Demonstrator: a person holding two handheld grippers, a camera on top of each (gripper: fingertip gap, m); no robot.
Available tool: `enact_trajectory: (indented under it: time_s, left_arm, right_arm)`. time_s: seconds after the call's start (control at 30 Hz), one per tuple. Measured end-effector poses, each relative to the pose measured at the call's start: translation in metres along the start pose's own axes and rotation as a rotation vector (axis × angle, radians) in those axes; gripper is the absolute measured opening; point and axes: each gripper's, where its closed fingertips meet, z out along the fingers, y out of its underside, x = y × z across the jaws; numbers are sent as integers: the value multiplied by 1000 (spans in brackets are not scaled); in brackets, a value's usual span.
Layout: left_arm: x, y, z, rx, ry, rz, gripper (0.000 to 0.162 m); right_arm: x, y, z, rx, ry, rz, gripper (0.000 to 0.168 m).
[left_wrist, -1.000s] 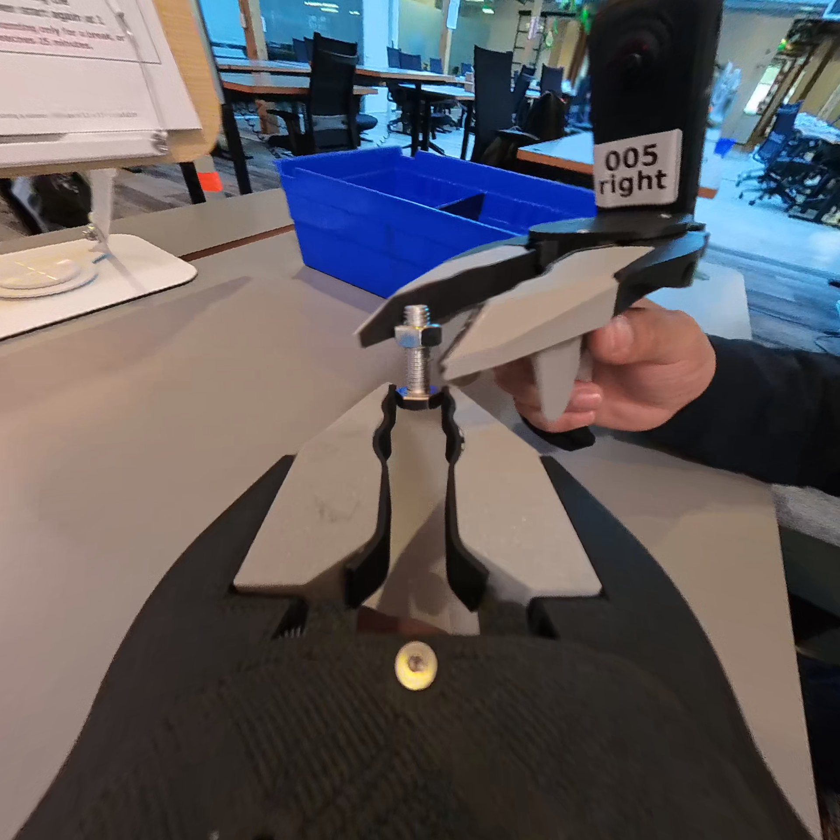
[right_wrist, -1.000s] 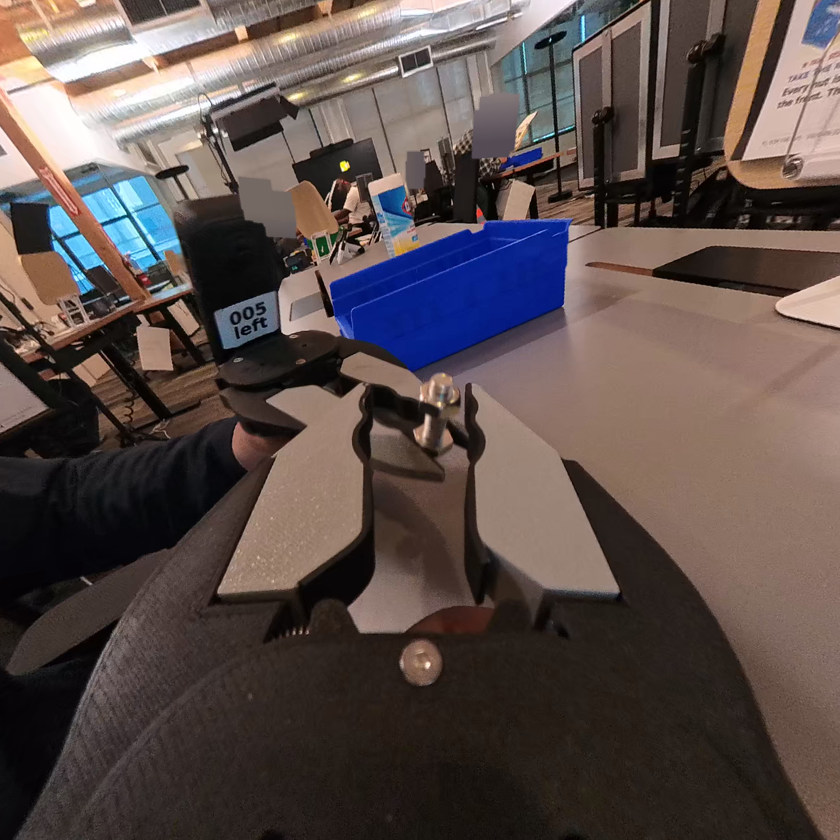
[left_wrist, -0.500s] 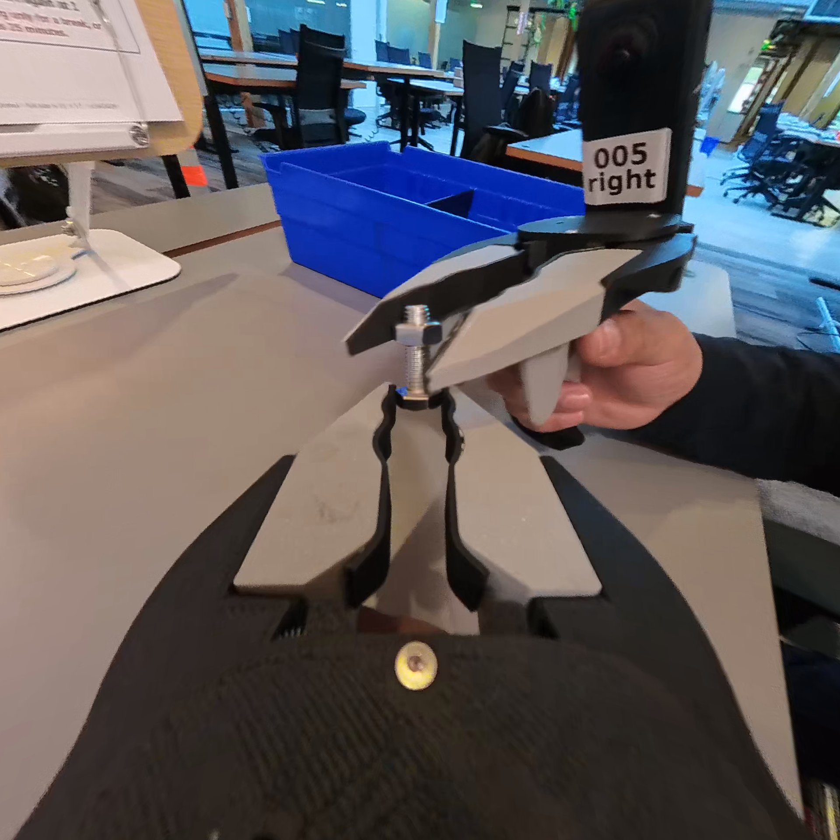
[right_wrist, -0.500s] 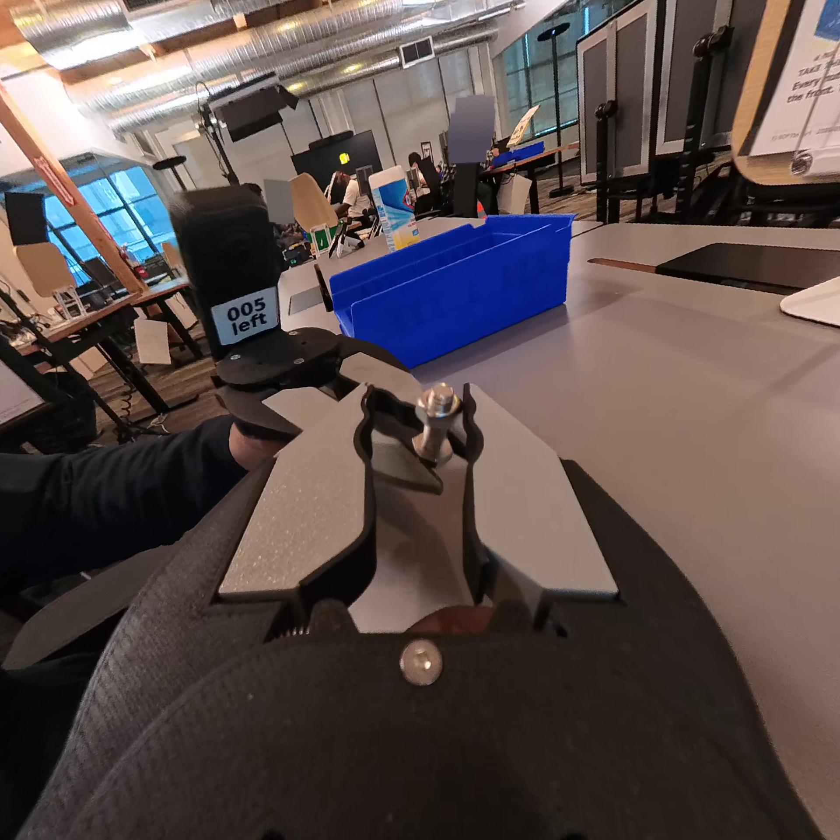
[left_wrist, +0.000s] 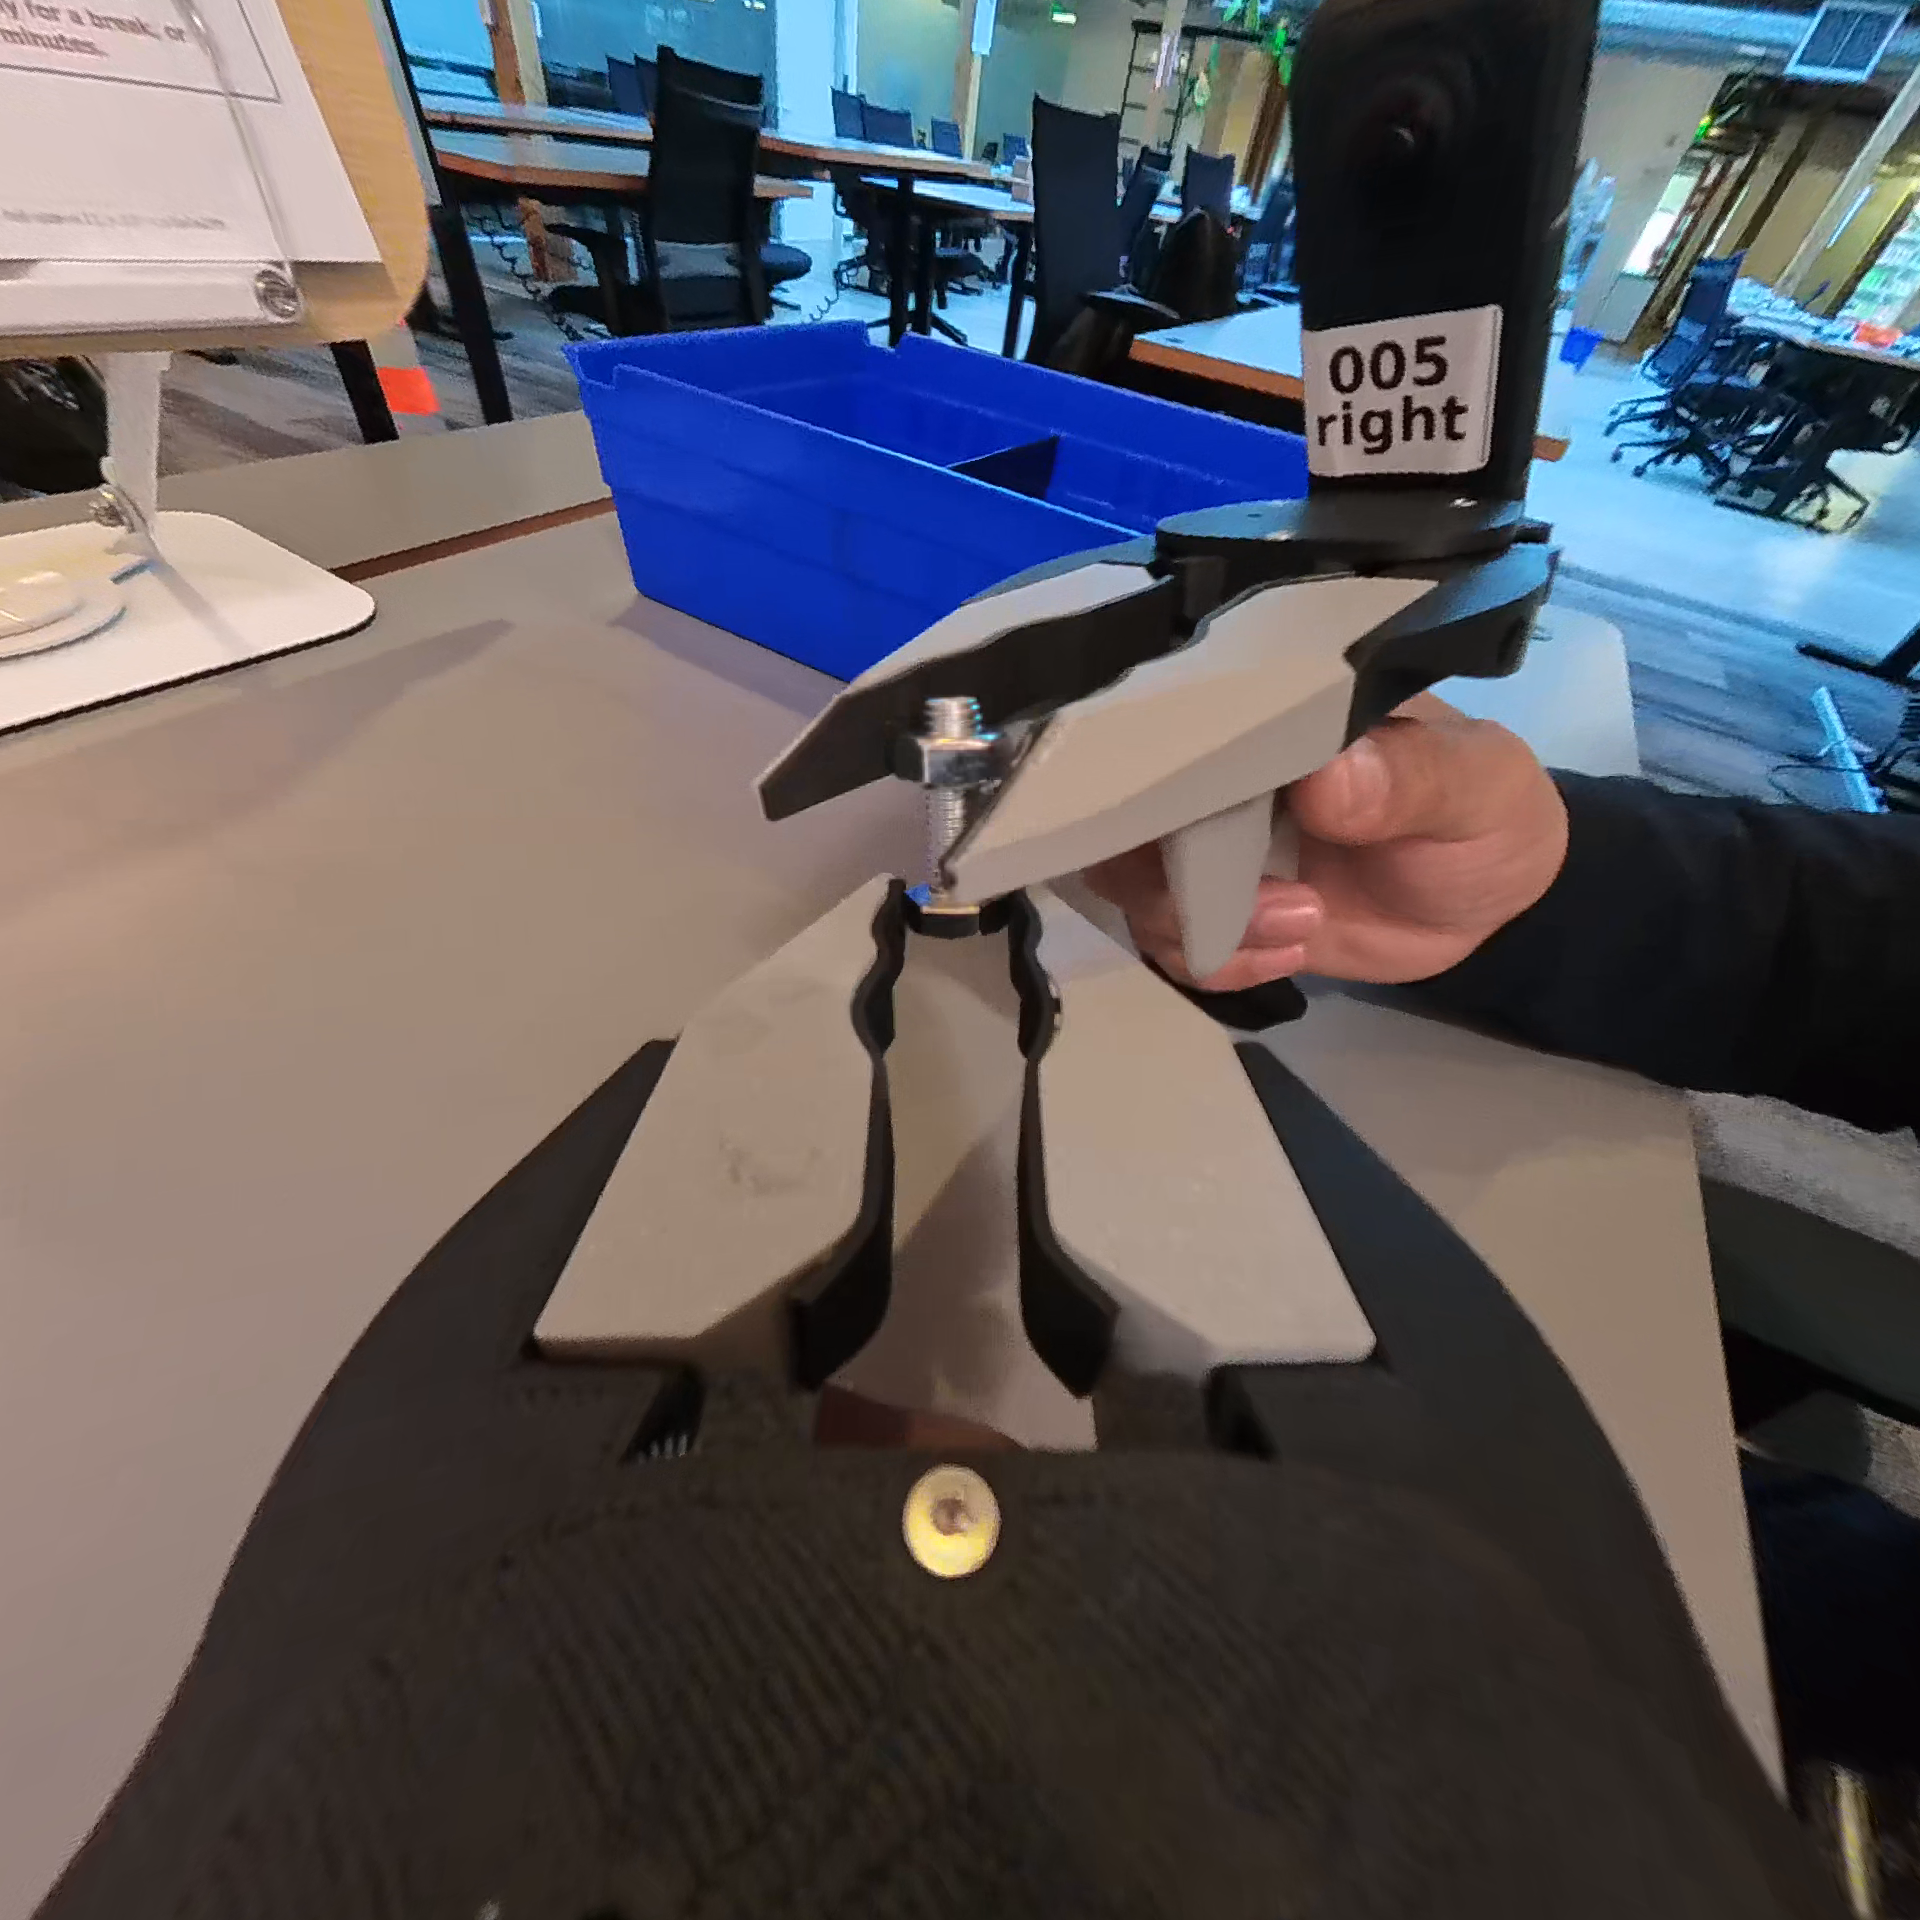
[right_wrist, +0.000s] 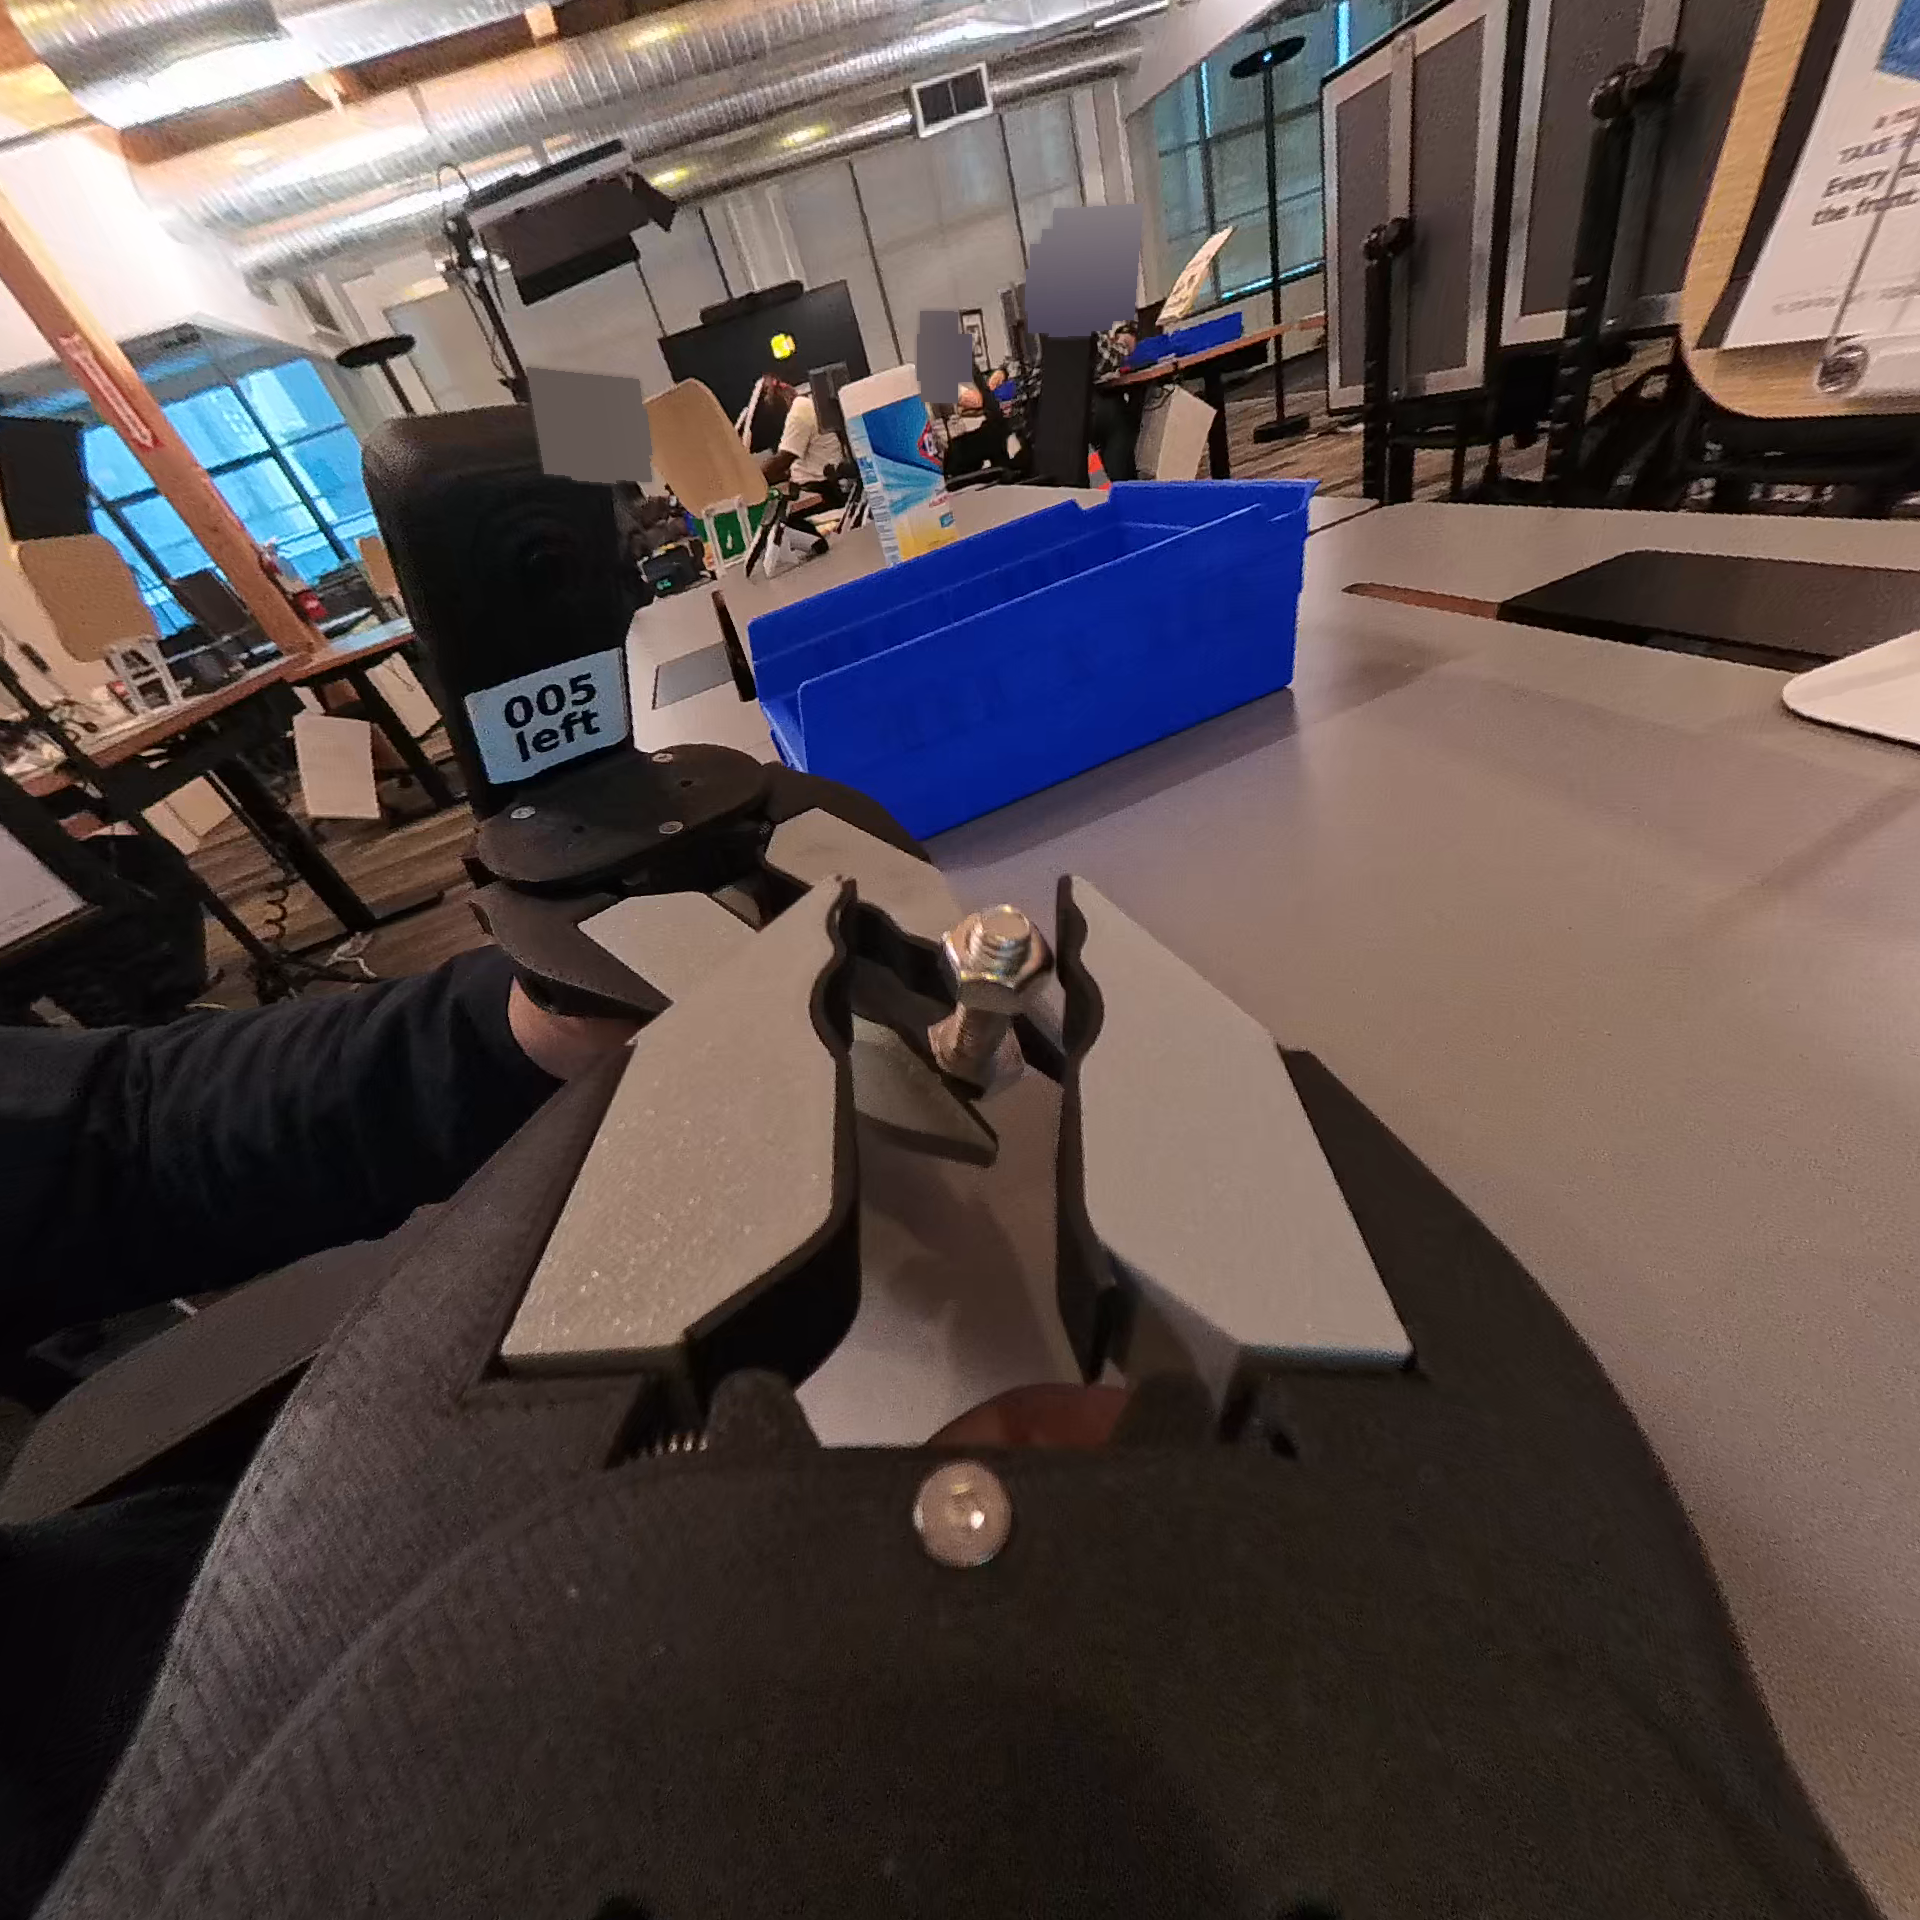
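Between the tips of the left gripper (left_wrist: 948, 920), the head of an upright bolt (left_wrist: 943, 821) is clenched. Higher on its thread sits a hex nut (left_wrist: 951, 756), flanked by the fingers (right_wrist: 727, 1049) of the right gripper (right_wrist: 951, 940), which stand spread, with a gap showing on the nut's left side. Beyond the fingers a blue bin (left_wrist: 831, 499) rests on the grey bench (left_wrist: 312, 883).

A silvery bolt (left_wrist: 945, 821) and nut (left_wrist: 951, 756) are seen; at twelve o'clock, a plain bright-blue bin (left_wrist: 831, 520) on a grey table (left_wrist: 312, 883).
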Motion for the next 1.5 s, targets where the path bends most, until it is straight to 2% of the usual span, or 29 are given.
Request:
enact_trajectory:
  time_s: [0.23, 0.43, 0.53, 0.77, 1.03, 1.33, 1.5]
  left_arm:
    - [-20, -13, -13, 70, -57, -63, 17]
    - [1, -4, -3, 24, 27, -27, 17]
    - [3, -2, 0, 13, 26, -14, 17]
    - [-17, -20, -16, 112, -25, -97, 17]
    - [8, -4, -1, 25, 46, -16, 17]
    - [-15, -19, -16, 106, -7, -106, 17]
    - [-5, -12, -8, 62, 12, -61, 17]
  right_arm:
    - [3, -10, -10, 48, -3, 27, 34]
    - [-7, -5, -1, 32, -58, 50, 34]
    - [-1, -7, -4, 39, -35, 49, 34]
    - [0, -15, -13, 68, -26, 39, 32]
    - [-8, -3, 1, 12, -40, 4, 32]
    - [0, -15, -12, 67, -23, 39, 31]
    - [-6, -10, -4, 48, -36, 16, 29]
